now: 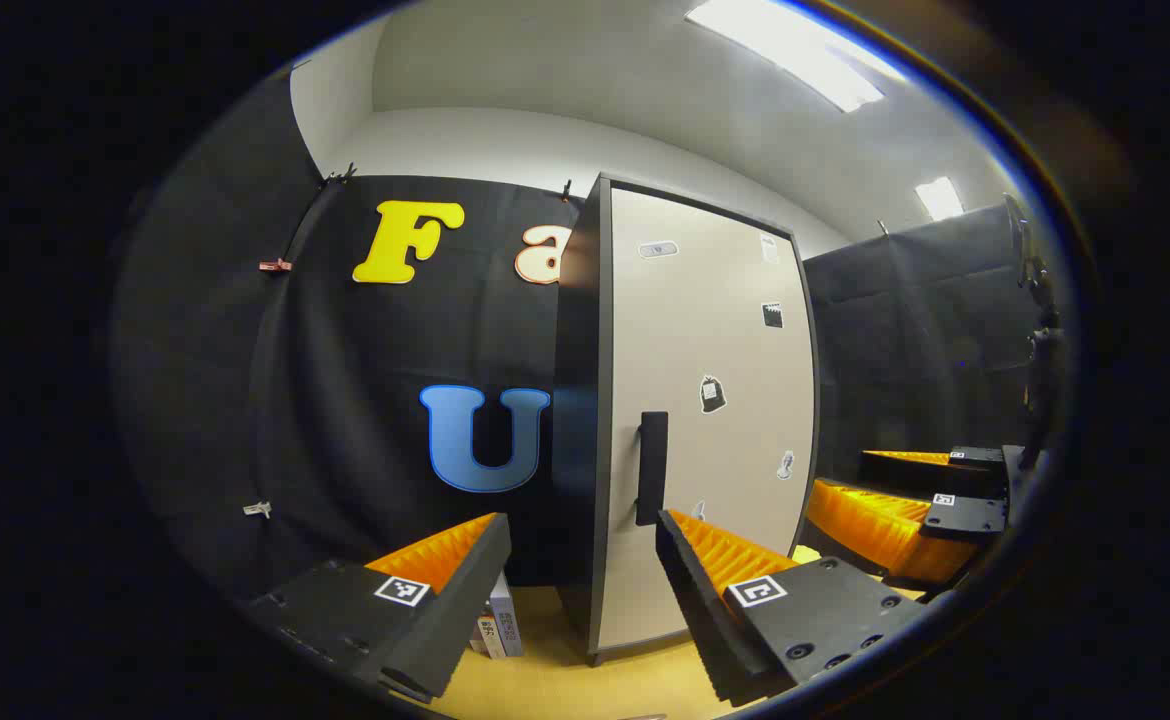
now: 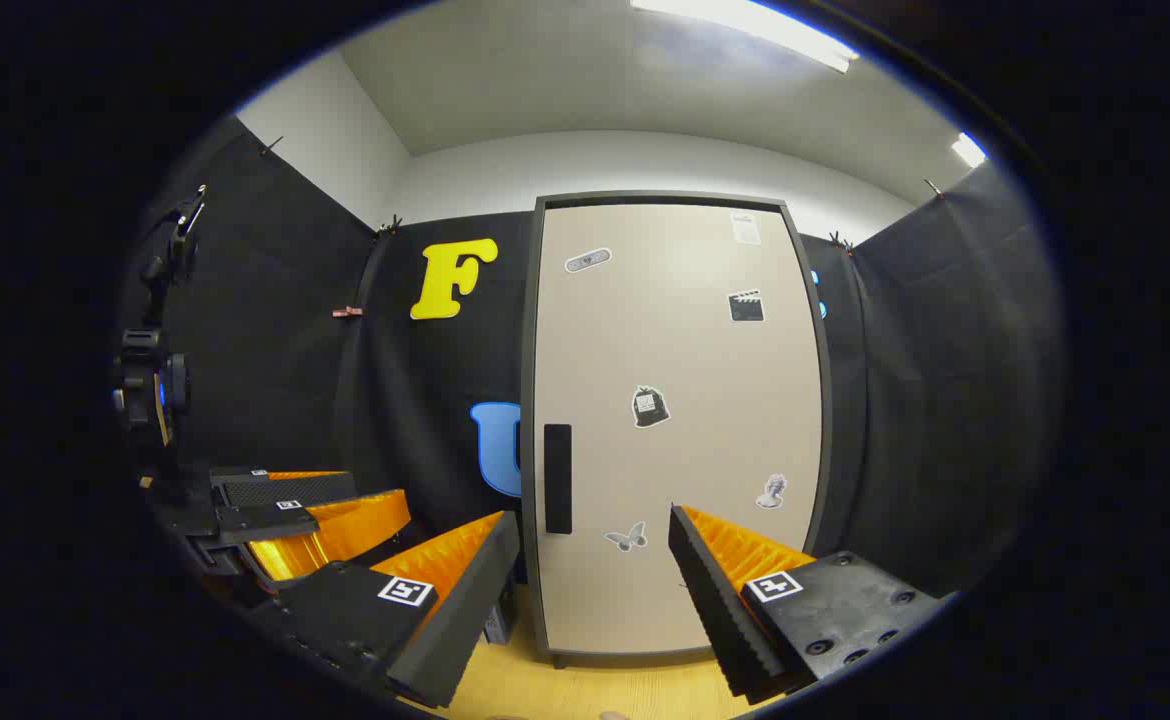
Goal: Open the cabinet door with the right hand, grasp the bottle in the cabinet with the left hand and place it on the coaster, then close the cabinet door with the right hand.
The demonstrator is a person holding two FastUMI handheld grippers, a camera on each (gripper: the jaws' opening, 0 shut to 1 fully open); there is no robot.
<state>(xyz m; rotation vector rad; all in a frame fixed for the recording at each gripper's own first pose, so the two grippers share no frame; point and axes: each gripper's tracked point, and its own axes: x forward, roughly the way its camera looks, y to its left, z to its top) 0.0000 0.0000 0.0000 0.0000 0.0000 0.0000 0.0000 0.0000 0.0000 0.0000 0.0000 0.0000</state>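
Your left gripper (image 1: 582, 540) is spread wide, nothing between its fingers, hovering in front of the cabinet (image 1: 690, 420) and apart from it. Your right gripper (image 2: 595, 540) is also spread wide and empty, facing the cabinet door (image 2: 675, 420) head-on, not touching it.

In the left gripper view you see the cabinet at an angle: dark side panel on the left, pale door to the right. The door handle (image 1: 652, 467), a dark vertical bar, sits near the door's left edge, just above the gap between your left fingers. Your right gripper (image 1: 920, 500) shows farther off at the right edge, jaws apart there too.

In the right gripper view the door is shut flush in its dark frame. The handle (image 2: 557, 478) is on the door's left side, above and between your right fingers, slightly closer to the left one. Several small stickers (image 2: 650, 407) are on the door. Your left gripper (image 2: 310, 510) shows at lower left, beside the black cloth wall.

The bottle is not visible with the door shut. The cabinet stands on a light wooden tabletop (image 1: 555, 670). A small box (image 1: 497, 625) stands on the table just left of the cabinet base, partly behind your left finger.
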